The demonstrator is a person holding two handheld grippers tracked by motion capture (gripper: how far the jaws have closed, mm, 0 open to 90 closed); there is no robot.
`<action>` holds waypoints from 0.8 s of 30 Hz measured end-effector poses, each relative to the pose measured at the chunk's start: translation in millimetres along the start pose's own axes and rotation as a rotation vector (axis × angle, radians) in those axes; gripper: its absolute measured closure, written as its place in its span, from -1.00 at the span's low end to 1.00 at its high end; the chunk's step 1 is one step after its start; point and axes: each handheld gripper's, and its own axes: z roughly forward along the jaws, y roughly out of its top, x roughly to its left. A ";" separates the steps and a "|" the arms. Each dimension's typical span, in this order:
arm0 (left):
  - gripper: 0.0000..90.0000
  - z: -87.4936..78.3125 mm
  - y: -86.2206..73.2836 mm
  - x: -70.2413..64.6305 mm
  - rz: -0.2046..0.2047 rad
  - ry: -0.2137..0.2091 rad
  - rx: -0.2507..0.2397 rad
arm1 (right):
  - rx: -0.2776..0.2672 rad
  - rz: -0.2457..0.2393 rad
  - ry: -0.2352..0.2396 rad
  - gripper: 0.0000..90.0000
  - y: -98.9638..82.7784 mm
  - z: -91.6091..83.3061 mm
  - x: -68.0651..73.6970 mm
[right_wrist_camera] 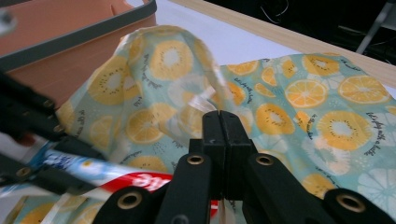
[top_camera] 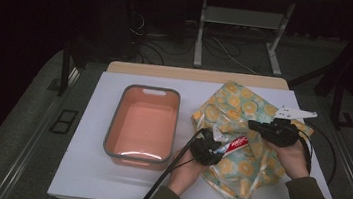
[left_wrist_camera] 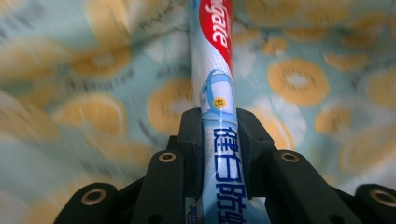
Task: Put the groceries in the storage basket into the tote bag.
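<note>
A toothpaste tube (top_camera: pixel 238 144), white and blue with a red end, pokes out of a light-blue bag printed with orange slices (top_camera: pixel 244 104). My left gripper (top_camera: pixel 213 149) is shut on the tube's flat tail; in the left gripper view the tube (left_wrist_camera: pixel 215 70) runs straight up between the pads of my left gripper (left_wrist_camera: pixel 219 119), with the bag (left_wrist_camera: pixel 93 116) behind. My right gripper (top_camera: pixel 258 126) rests on the bag's upper side. In the right gripper view the jaws of that gripper (right_wrist_camera: pixel 220 116) meet on a thin edge of the bag (right_wrist_camera: pixel 327 116), and the tube (right_wrist_camera: pixel 140 179) lies at lower left.
An orange tub with a grey rim (top_camera: pixel 117 118) stands left of the bag on the white tabletop (top_camera: pixel 81 169); its wall (right_wrist_camera: pixel 70 60) shows in the right gripper view. Cables trail from both grippers toward the front edge. Table legs and wires stand beyond the far edge.
</note>
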 end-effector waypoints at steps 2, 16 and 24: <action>0.64 5.5 10.6 2.8 0.001 0.005 -0.007 | 0.002 0.000 0.000 1.00 0.1 0.3 0.5; 0.64 46.6 40.3 16.2 -0.030 0.055 -0.041 | -0.084 -0.012 0.055 1.00 9.5 -8.7 8.8; 0.31 43.6 36.7 21.0 -0.047 0.020 -0.069 | -0.082 -0.009 0.047 1.00 8.0 -10.4 5.7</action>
